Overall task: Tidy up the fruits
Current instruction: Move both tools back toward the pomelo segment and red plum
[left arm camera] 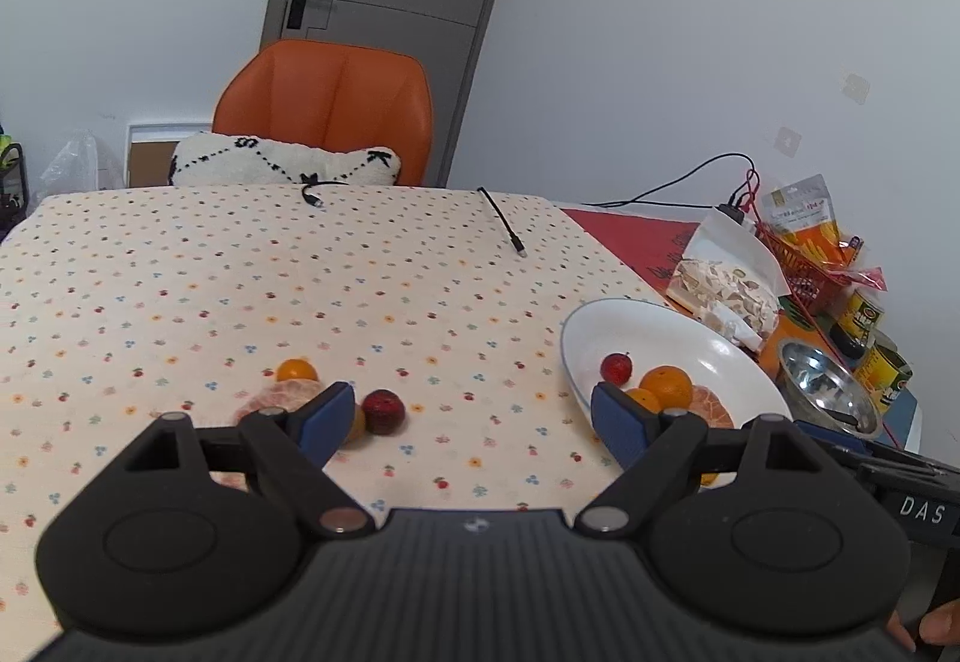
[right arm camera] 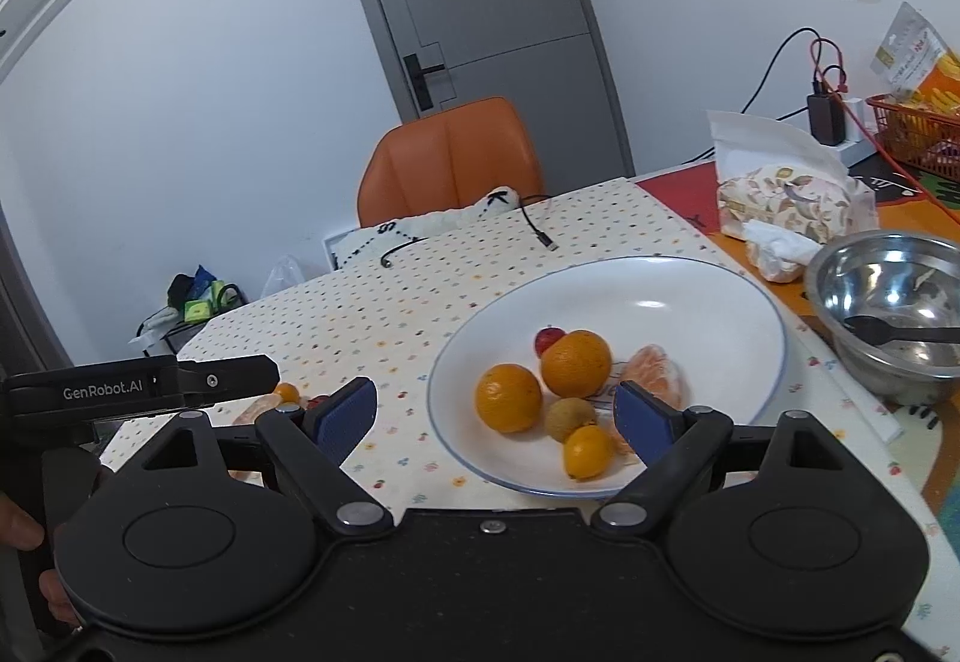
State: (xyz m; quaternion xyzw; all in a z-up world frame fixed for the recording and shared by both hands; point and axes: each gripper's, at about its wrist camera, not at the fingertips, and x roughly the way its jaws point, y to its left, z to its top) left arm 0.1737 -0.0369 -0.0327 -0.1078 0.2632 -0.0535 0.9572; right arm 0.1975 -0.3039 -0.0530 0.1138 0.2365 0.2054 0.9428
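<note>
- A steel bowl (right arm camera: 894,314) with a black spoon sits right of the white plate (right arm camera: 690,278), and a snack bag (right arm camera: 792,200) lies behind it.
- The plate holds two oranges (right arm camera: 509,398), a peeled orange (right arm camera: 655,374), a small yellow fruit (right arm camera: 588,451), a brown one and a red one.
- On the dotted surface (left arm camera: 300,272), a red fruit (left arm camera: 383,410) and a little orange (left arm camera: 296,369) lie left of the plate.
- The left gripper (left arm camera: 474,416) hangs low over the surface, fingers wide open, holding nothing.
- The right gripper (right arm camera: 497,416) hangs at the plate's near edge, fingers wide apart and empty.
- A left finger (left arm camera: 327,416) hides part of a peeled fruit.
</note>
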